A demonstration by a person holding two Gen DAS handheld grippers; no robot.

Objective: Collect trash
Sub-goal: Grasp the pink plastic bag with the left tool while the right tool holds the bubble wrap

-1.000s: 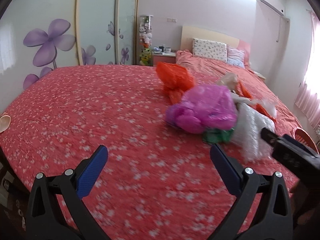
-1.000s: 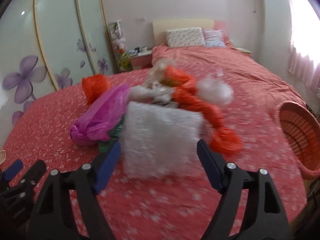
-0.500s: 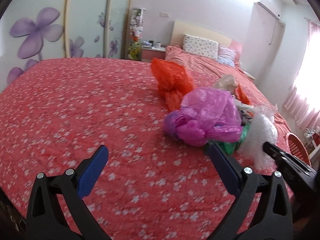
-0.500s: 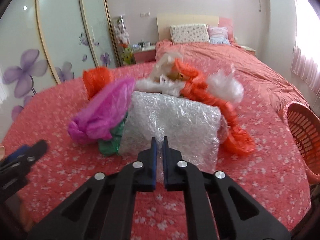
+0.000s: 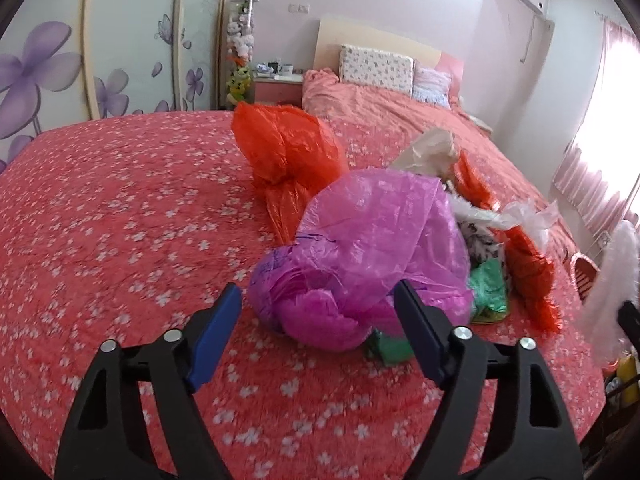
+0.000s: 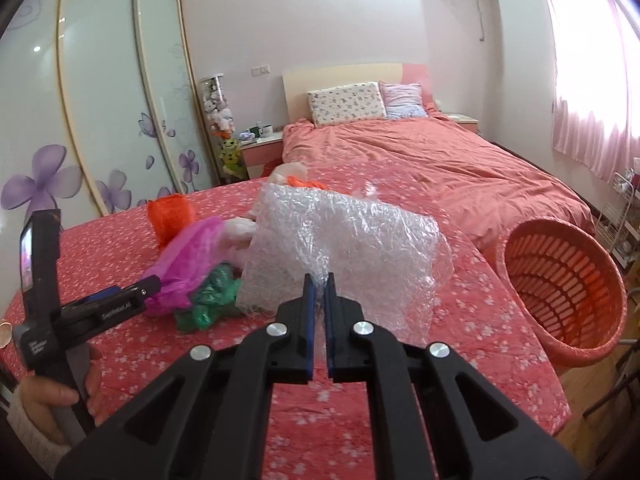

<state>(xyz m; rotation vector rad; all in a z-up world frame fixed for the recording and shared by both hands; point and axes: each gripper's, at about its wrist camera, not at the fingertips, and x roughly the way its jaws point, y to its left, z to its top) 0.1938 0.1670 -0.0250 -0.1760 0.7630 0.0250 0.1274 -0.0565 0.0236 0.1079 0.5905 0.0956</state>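
Observation:
A heap of trash lies on a red flowered cloth. My left gripper [image 5: 316, 316] is open, its fingers on either side of a magenta plastic bag [image 5: 368, 248]. An orange bag [image 5: 286, 152], green plastic [image 5: 486, 284] and more orange and white scraps lie behind it. My right gripper [image 6: 318, 300] is shut on a sheet of clear bubble wrap [image 6: 344, 248] and holds it lifted above the cloth. An orange slatted basket [image 6: 568, 288] stands to the right of it. The left gripper [image 6: 120, 300] also shows in the right wrist view, beside the magenta bag [image 6: 188, 264].
A bed [image 6: 420, 152] with pillows lies behind the cloth-covered surface [image 5: 100, 220]. A flowered wardrobe [image 6: 100, 100] fills the left wall. A nightstand [image 6: 260, 148] stands by the bed. A wire rack [image 6: 618, 216] stands beyond the basket.
My right gripper has shut on the bubble wrap and lifted it off the heap, towards the basket side. My left gripper has moved forward up to the magenta bag.

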